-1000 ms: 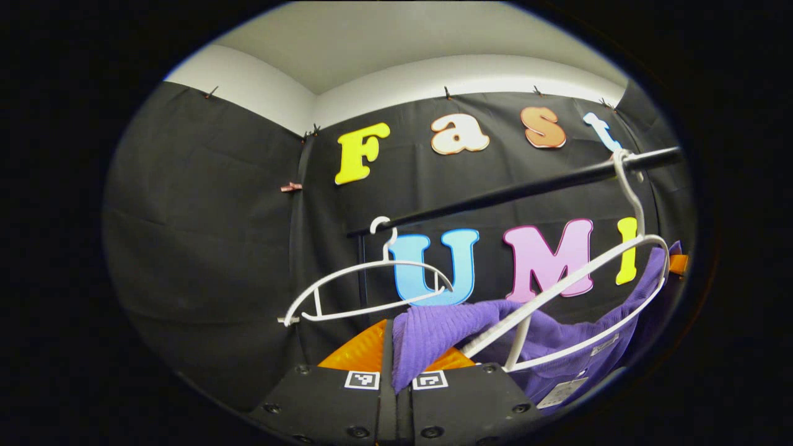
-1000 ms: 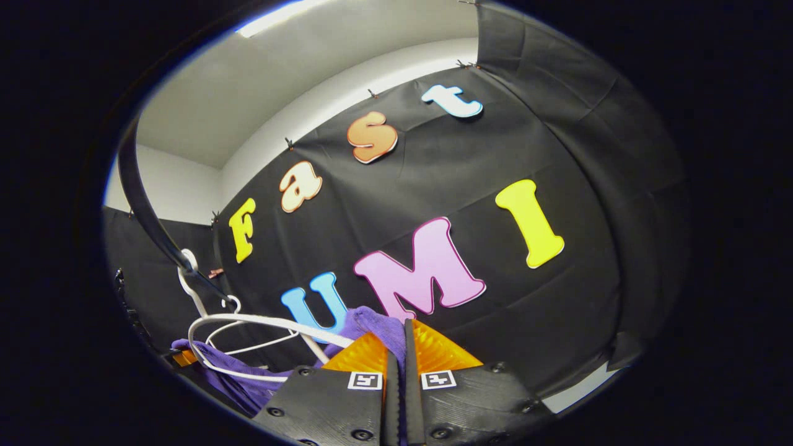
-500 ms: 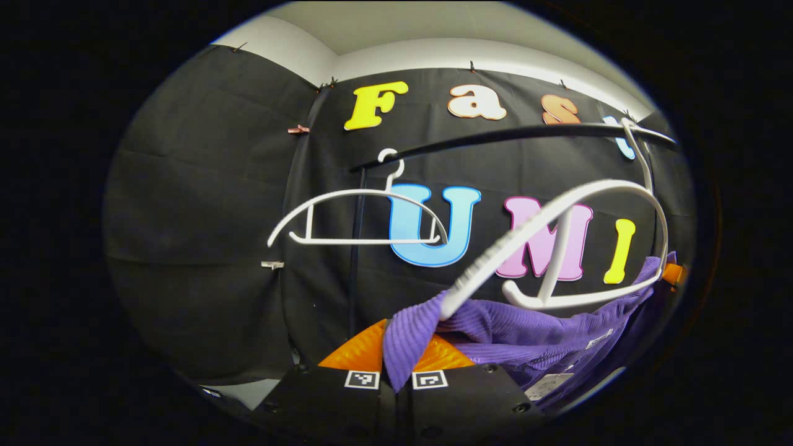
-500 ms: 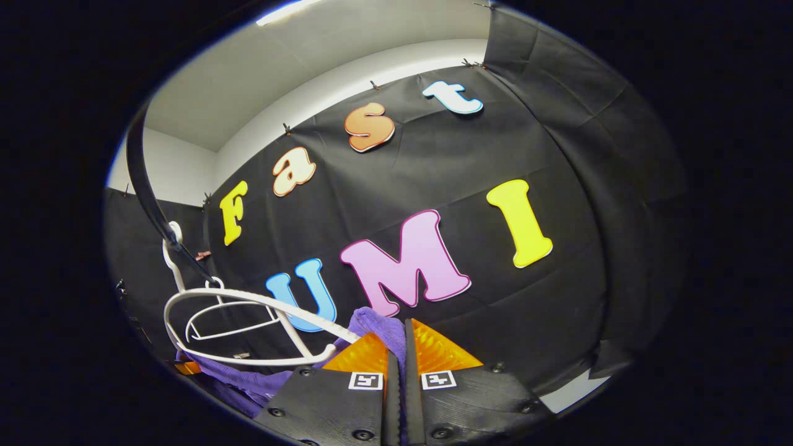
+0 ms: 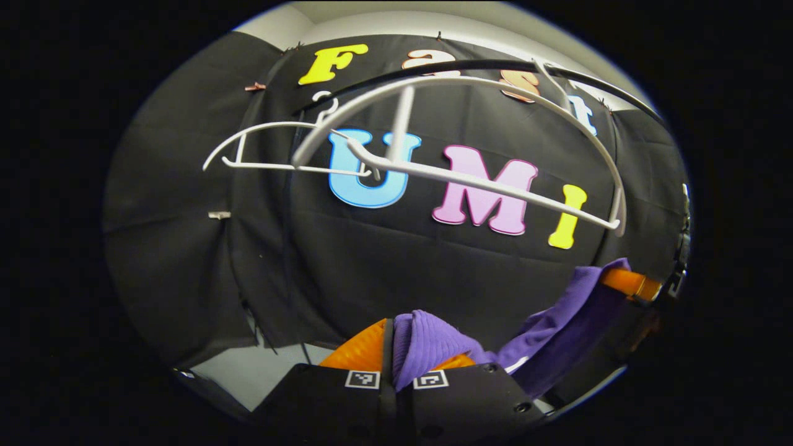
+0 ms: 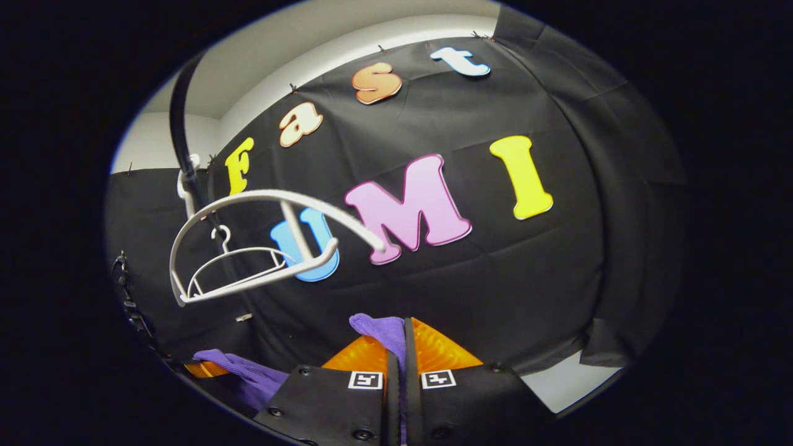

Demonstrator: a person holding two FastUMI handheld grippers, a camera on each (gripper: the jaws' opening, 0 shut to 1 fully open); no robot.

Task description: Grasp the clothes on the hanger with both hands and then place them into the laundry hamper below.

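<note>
- Purple ribbed knit garment (image 5: 433, 344) is pinched in the left gripper (image 5: 396, 347), whose jaws are clenched on a bunched fold of it; in the right gripper view the right gripper (image 6: 396, 350) is clenched on another fold (image 6: 378, 328) the same way.
- The cloth hangs clear below the near white plastic hanger (image 5: 471, 179), which sits bare on the black rail (image 5: 495, 65) beside a second white hanger (image 5: 260, 145).
- The step in hand, as I judge it, is lowering the garment toward the hamper.
- To do it well, bring both grippers down together, keeping the span between them taut enough not to snag the hanger.
- Keep both grips firm until the cloth is over the hamper's opening.
- From the left gripper view, the garment stretches right to the other gripper (image 5: 632, 285).
</note>
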